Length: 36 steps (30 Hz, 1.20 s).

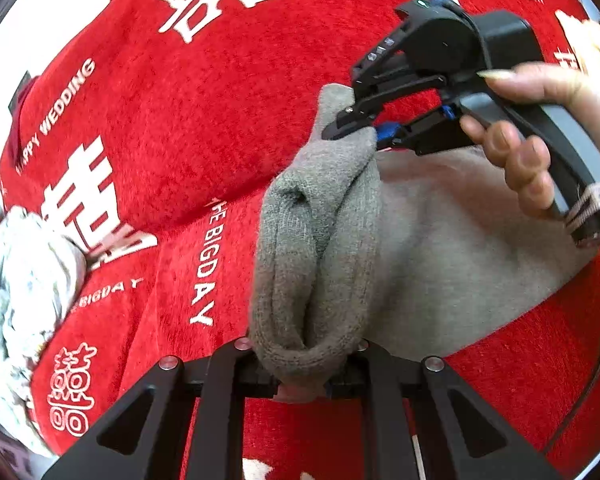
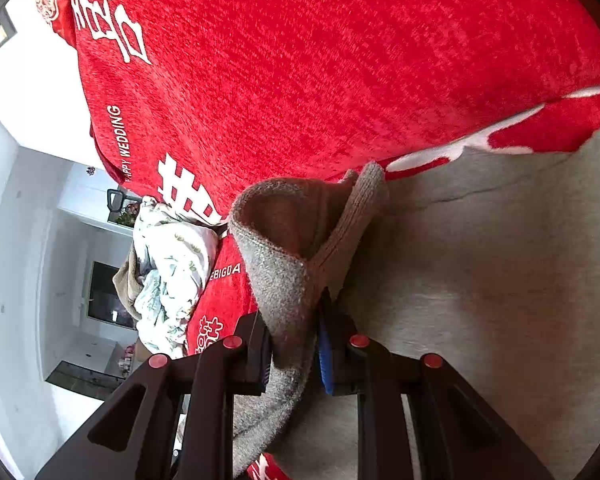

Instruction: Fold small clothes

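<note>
A small grey knitted garment (image 1: 440,248) lies on the red bedspread (image 1: 188,128), its ribbed hem (image 1: 308,264) lifted off the cover. My left gripper (image 1: 302,384) is shut on one end of that hem at the bottom of the left wrist view. Farther along the same hem, my right gripper (image 1: 358,130), held by a hand (image 1: 540,128), is shut on the other end. In the right wrist view the grey garment (image 2: 480,264) spreads to the right, and the right gripper (image 2: 296,356) pinches the folded hem (image 2: 292,264) between its pads.
A crumpled pile of white patterned clothes (image 1: 28,280) sits at the left edge of the bedspread, the same clothes pile (image 2: 172,276) showing in the right wrist view. The red bedspread (image 2: 320,60) with white lettering stretches beyond. White walls and a dark doorway (image 2: 104,292) lie past the bed.
</note>
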Each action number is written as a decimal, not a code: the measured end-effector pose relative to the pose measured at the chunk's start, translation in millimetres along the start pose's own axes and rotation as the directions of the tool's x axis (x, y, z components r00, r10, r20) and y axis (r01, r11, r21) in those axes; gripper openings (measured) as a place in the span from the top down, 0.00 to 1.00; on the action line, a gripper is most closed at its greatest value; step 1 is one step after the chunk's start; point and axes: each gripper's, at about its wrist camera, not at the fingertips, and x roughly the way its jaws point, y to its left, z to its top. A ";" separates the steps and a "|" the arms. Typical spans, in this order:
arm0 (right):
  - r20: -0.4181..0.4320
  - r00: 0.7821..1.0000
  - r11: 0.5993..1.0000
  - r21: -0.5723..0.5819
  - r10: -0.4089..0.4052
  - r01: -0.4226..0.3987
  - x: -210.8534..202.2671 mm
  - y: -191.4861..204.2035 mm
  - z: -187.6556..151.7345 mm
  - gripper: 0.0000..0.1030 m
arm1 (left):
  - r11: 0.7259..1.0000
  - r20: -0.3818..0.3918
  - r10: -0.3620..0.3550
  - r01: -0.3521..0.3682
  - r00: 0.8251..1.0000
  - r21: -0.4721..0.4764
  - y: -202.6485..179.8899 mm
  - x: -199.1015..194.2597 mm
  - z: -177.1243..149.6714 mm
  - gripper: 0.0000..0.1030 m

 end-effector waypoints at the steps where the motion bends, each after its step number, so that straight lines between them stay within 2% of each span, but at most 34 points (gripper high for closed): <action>1: -0.002 1.000 1.000 -0.007 -0.004 0.004 -2.0 -0.6 1.1 0.80 | 1.000 -0.004 0.001 -0.001 1.000 0.011 -5.3 -0.6 1.1 0.85; 9: -0.021 0.998 0.995 -0.082 -0.065 0.063 -13.9 1.0 4.6 0.80 | 0.996 -0.027 -0.014 0.016 1.000 0.083 -34.7 0.6 5.5 0.85; 16: -0.013 0.997 0.994 -0.079 -0.073 0.072 -23.8 -5.1 5.0 0.80 | 0.994 -0.030 -0.022 0.025 0.999 0.108 -48.3 -1.2 7.9 0.85; 36: 0.012 0.999 0.995 -0.095 -0.031 0.032 -67.1 -27.0 16.4 0.80 | 0.981 -0.011 -0.046 0.047 0.999 0.191 -98.1 -14.8 25.6 0.85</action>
